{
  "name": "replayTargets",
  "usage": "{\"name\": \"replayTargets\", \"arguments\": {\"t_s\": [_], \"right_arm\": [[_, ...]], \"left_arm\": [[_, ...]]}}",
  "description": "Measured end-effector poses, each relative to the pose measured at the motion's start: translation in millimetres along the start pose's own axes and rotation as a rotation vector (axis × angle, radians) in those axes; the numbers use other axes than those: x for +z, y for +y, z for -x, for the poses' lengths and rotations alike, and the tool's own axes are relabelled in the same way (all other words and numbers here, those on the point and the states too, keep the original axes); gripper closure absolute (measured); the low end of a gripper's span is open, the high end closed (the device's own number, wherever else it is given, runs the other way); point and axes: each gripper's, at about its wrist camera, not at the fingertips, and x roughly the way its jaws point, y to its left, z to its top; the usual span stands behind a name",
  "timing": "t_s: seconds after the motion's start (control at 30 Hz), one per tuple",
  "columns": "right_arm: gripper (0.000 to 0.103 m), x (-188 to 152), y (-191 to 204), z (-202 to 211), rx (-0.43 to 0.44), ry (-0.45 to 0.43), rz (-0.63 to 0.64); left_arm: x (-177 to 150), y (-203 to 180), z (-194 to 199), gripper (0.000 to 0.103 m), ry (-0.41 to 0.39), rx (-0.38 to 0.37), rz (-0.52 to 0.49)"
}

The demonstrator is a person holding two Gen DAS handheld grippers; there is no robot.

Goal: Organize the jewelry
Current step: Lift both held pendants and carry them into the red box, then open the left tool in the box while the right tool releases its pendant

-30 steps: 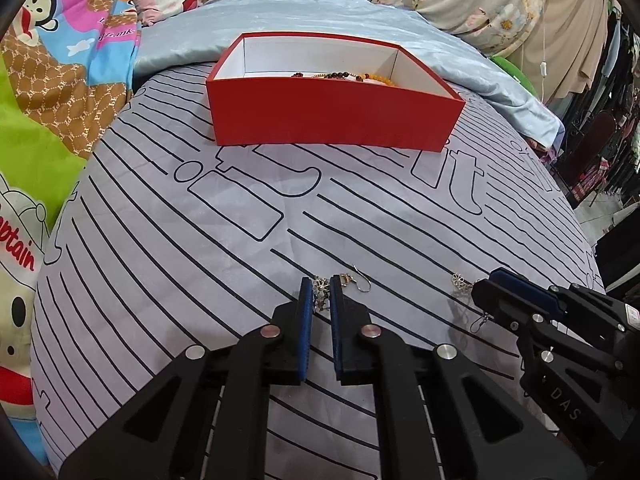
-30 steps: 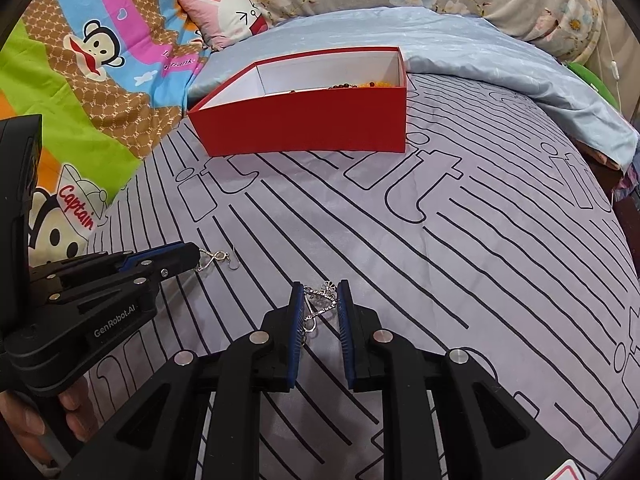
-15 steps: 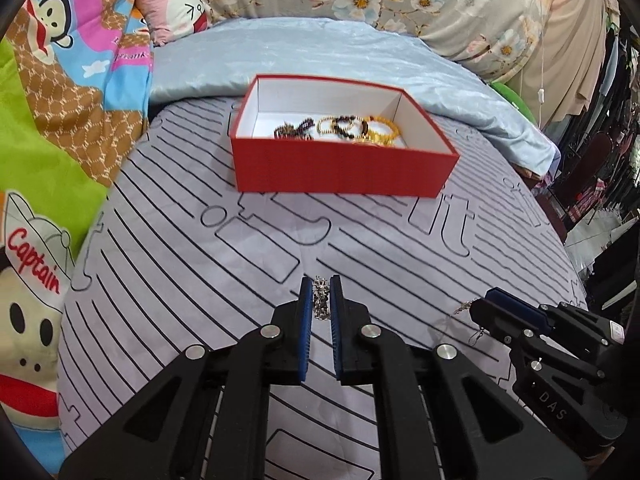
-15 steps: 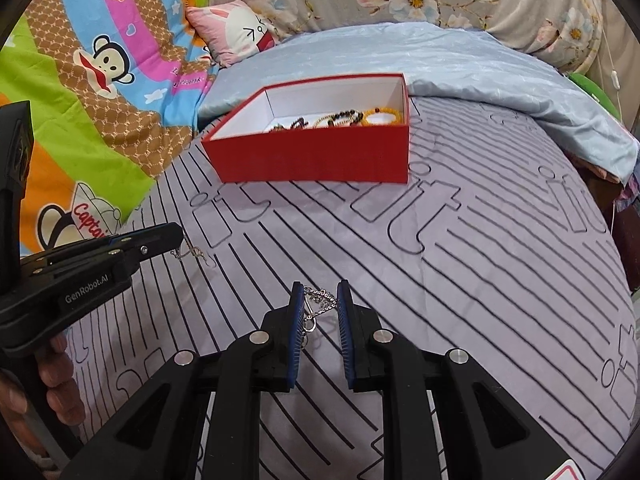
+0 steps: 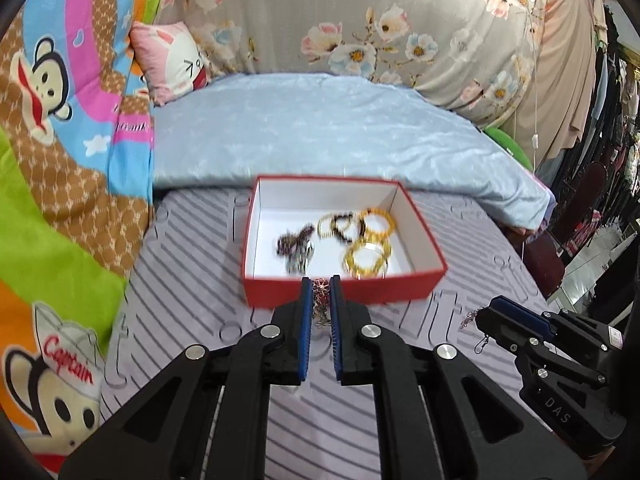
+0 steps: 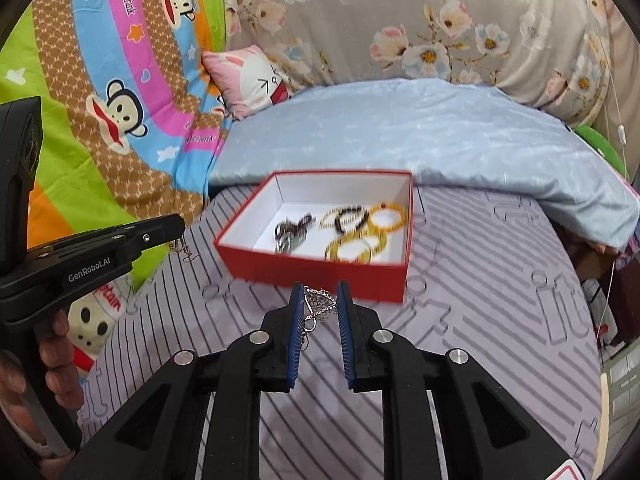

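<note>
Left wrist view: left tongs [image 5: 319, 280] raised above the striped sheet [image 5: 192, 300], clenched on a small earring [image 5: 320, 294] that dangles between the blue pads [image 5: 306, 320]. Straight ahead, just past the tips, a red box [image 5: 344, 292] with a white inside, sitting on the bed. Inside it, blurred: yellow bead bracelets [image 5: 366, 254], a dark bead bracelet [image 5: 348, 226] and a dark tangled piece [image 5: 294, 244] toward the left. Lower right, the right tongs [image 5: 486, 318] from the side, with a small silvery earring [image 5: 470, 316] hanging at the tip. Behind the box, a pale blue quilt [image 5: 320, 128], a pink cartoon pillow [image 5: 172, 60] and a floral blanket [image 5: 400, 20].

Right wrist view: right tongs [image 6: 319, 294] also off the sheet [image 6: 480, 280], gripping a silvery earring [image 6: 318, 306] strung across the gap between the pads [image 6: 296, 328], part of it drooping below. Red box [image 6: 320, 272] just beyond the tips, a little to the right, showing the same bracelets [image 6: 356, 248] and dark piece [image 6: 290, 232], blurred. At the left edge, the left tongs [image 6: 176, 228] from the side, held in a hand [image 6: 56, 360], with a small earring [image 6: 180, 250] hanging under the tip, over the sheet to the left of the box. Monkey-print blanket [image 6: 100, 80] beyond, up the left side.
</note>
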Motion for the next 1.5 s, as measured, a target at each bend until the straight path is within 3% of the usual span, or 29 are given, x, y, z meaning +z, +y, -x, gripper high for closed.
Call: {"name": "replayTargets", "arguments": {"t_s": [0.23, 0.57, 1.0, 1.5], "right_arm": [[0.088, 51, -9, -18, -0.001, -0.047, 0.014], [0.088, 93, -14, -69, -0.002, -0.041, 0.020], [0.088, 94, -25, -138, -0.006, 0.042, 0.003], [0.088, 84, -24, -184, -0.009, 0.111, 0.004]], "left_arm": [[51, -4, -16, 0.095, -0.064, 0.031, -0.033], [83, -11, -74, 0.095, -0.040, 0.074, -0.055], [87, -4, -145, 0.095, 0.040, 0.129, -0.067], [78, 4, -187, 0.095, 0.101, 0.140, -0.062]]}}
